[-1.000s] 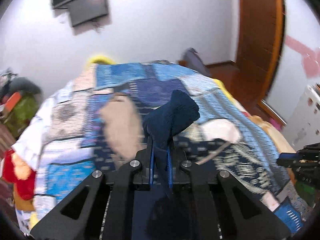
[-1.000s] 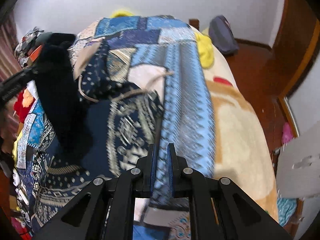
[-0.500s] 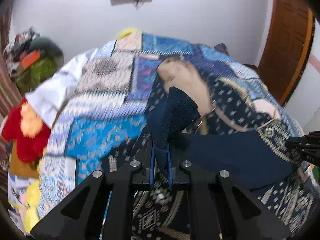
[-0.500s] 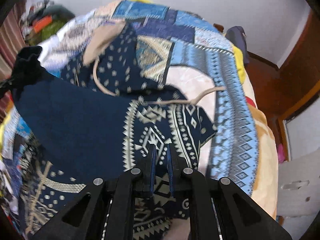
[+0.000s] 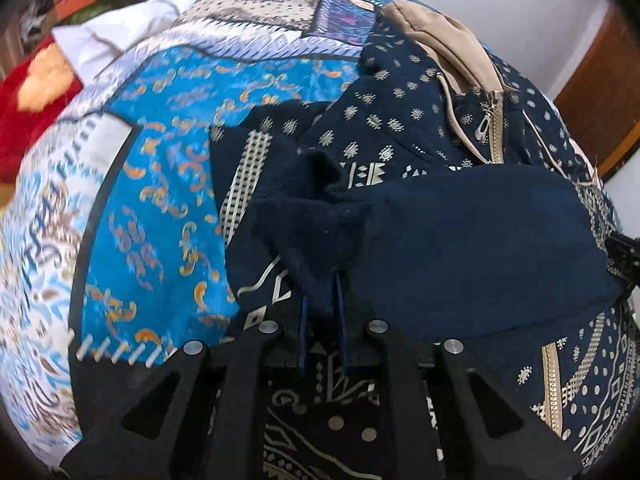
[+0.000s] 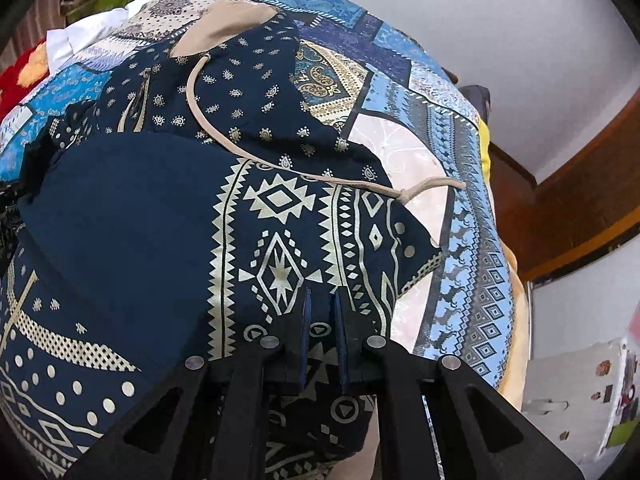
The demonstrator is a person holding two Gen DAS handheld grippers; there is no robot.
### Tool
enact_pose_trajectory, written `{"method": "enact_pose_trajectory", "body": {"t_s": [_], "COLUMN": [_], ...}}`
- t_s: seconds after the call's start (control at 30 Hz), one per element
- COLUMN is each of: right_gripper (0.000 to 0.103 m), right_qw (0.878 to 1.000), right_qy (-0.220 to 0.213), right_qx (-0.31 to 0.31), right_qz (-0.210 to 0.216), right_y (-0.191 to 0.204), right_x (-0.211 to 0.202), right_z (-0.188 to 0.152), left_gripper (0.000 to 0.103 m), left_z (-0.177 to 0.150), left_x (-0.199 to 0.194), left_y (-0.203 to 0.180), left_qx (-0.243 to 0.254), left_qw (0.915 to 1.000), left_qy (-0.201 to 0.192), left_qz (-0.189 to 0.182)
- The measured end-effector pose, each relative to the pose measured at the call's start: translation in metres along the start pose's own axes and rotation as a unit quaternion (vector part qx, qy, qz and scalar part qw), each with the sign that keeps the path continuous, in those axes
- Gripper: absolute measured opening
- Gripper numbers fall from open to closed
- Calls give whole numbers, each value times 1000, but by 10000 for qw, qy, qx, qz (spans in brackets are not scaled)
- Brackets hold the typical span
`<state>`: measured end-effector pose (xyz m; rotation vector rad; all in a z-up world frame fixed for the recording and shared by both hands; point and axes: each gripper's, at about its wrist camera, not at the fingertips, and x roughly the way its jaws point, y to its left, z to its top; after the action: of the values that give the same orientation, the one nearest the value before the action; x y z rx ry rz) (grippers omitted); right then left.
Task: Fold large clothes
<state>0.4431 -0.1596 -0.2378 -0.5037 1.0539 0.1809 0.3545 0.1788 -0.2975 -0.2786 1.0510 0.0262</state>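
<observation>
- Left wrist view: my left gripper (image 5: pixel 321 300) is clamped on a bunched corner of the navy hoodie (image 5: pixel 472 248), whose dark fleece inner side rises out from between the blue pads and hides their tips.
- From that pinch the plain inner side of the hoodie stretches across to the right edge of the view, where a dark piece of my other gripper (image 5: pixel 624 252) shows at the cloth's far corner.
- Only this view shows the zipper (image 5: pixel 494 128) with its metal pull, running down below the tan hood lining (image 5: pixel 444 44) — and the bright blue patch of the bedspread (image 5: pixel 160 184) to the left of the hoodie.
- A red stuffed toy (image 5: pixel 28 92) lies at the far left, off the edge of the bed.
- Right wrist view: my right gripper (image 6: pixel 321 308) has its pads close together with a narrow gap; I cannot tell whether cloth is caught between them.
- The hoodie lies spread on the bedspread directly ahead of and under these fingers, its cream geometric print just beyond the tips.
- Only this view shows the tan drawstring (image 6: pixel 304 172), curving from the hood across the print to a knotted end on the pale patch of bedspread (image 6: pixel 472 216).
- The folded-over plain navy panel lies to the left of my fingers here.
</observation>
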Motion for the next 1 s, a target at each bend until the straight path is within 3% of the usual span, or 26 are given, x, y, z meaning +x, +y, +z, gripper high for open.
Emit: {"method": "enact_pose_trajectory", "body": {"t_s": [0.33, 0.4, 0.43, 0.47, 0.63, 0.77, 0.83, 1.0], "right_gripper": [11, 36, 71, 95, 94, 94, 94, 95], "right_qw": [9989, 9985, 9980, 9957, 9945, 9923, 9912, 9859], "right_qy": [55, 30, 7, -96, -111, -188, -220, -452], "right_qx": [443, 534, 550, 574, 1039, 1208, 1250, 1361], "right_qz": [-107, -118, -298, -723, 75, 214, 373, 859], "right_y": [-25, -33, -34, -40, -70, -77, -79, -77], "right_x": [-3, -2, -2, -2, -6, -22, -31, -60], "right_z": [-16, -20, -21, -24, -36, -36, -36, -24], "left_gripper": [18, 20, 20, 21, 38, 42, 43, 61], "left_z": [-16, -19, -21, -22, -28, -33, -34, -20], "left_x": [-10, -6, -5, -5, -19, -34, -43, -76], "left_y": [-3, -3, -3, -2, 1, 11, 18, 24], "left_qx": [104, 159, 142, 100, 104, 268, 305, 358], "left_qw": [9997, 9993, 9992, 9992, 9983, 9929, 9921, 9924], "left_qy": [100, 167, 196, 222, 201, 303, 291, 5], "left_qz": [175, 289, 325, 317, 532, 1116, 1183, 1177]}}
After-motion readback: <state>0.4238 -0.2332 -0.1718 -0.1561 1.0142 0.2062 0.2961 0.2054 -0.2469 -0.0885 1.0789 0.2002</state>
